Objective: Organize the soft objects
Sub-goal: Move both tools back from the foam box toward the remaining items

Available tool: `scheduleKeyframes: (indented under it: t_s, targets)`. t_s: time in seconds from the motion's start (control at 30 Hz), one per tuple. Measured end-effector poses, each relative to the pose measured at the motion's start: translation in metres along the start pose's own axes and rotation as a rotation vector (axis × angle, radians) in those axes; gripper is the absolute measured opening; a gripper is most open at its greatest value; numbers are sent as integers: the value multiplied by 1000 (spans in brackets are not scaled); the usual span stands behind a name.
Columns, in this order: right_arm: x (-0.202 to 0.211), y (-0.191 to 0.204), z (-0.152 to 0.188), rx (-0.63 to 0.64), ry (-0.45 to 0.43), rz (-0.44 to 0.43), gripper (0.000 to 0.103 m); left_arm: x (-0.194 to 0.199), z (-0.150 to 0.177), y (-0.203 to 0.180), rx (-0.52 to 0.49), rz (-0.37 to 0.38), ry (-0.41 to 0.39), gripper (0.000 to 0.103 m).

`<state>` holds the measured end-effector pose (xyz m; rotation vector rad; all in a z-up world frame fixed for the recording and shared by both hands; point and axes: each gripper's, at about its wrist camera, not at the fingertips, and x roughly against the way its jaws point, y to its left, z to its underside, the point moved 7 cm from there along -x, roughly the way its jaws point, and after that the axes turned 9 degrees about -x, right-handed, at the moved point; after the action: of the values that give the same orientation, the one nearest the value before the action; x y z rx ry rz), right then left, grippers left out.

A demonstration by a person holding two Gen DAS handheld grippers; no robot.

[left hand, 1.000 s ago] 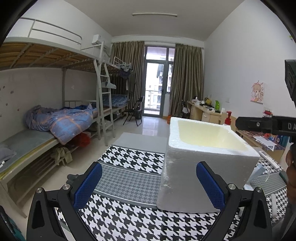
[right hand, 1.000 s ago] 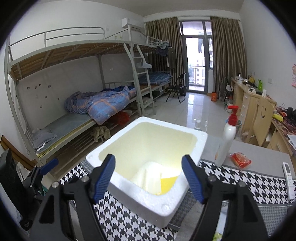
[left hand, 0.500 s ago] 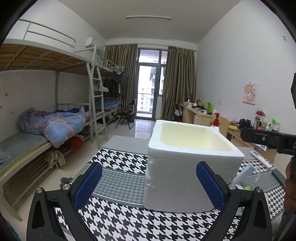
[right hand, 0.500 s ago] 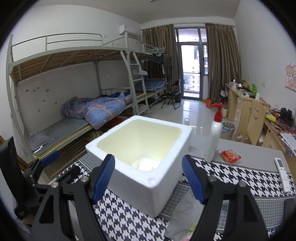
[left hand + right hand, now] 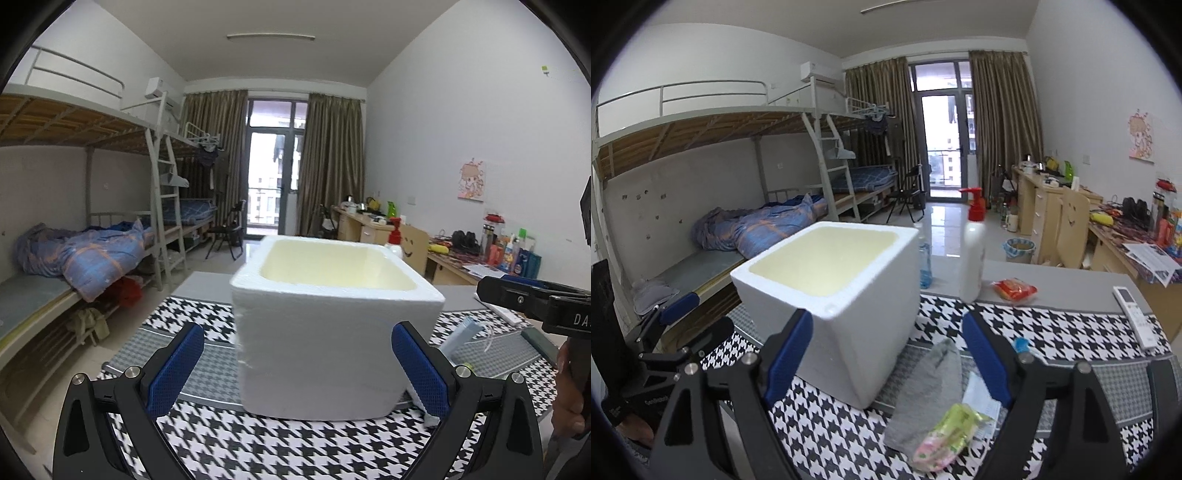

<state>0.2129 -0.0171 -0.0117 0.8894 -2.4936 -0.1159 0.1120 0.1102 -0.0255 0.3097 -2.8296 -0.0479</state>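
White foam box (image 5: 846, 291) stands upright and open-topped; both tools, left (image 5: 295, 365) and right (image 5: 886, 354), spread, holding nothing

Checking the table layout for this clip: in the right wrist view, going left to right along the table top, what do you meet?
Foam box → white pump bottle with red top → red snack packet → white remote control.
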Motion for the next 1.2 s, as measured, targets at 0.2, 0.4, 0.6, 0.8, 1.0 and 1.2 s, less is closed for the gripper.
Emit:
scheduleKeyframes:
  t_s: [0.2, 0.4, 0.6, 0.8, 1.0, 1.2]
  targets:
    - [13, -23, 8, -21, -22, 35, 86, -4, 2, -17, -14, 51, 16, 102]
    - [25, -45, 19, -67, -21, 70, 86, -5, 2, -36, -27, 103, 21, 102]
    - [41, -66, 28, -109, -33, 119, 86, -10, 3, -61, -58, 149, 41, 102]
    - [53, -83, 37, -142, -44, 187, 86, -15, 7, -80, -93, 199, 61, 102]
    - [59, -94, 44, -173, -46, 201, 86, -17, 9, -99, -120, 231, 62, 102]
    - [69, -107, 51, -190, -45, 229, 86, -18, 10, -114, -145, 251, 66, 102]
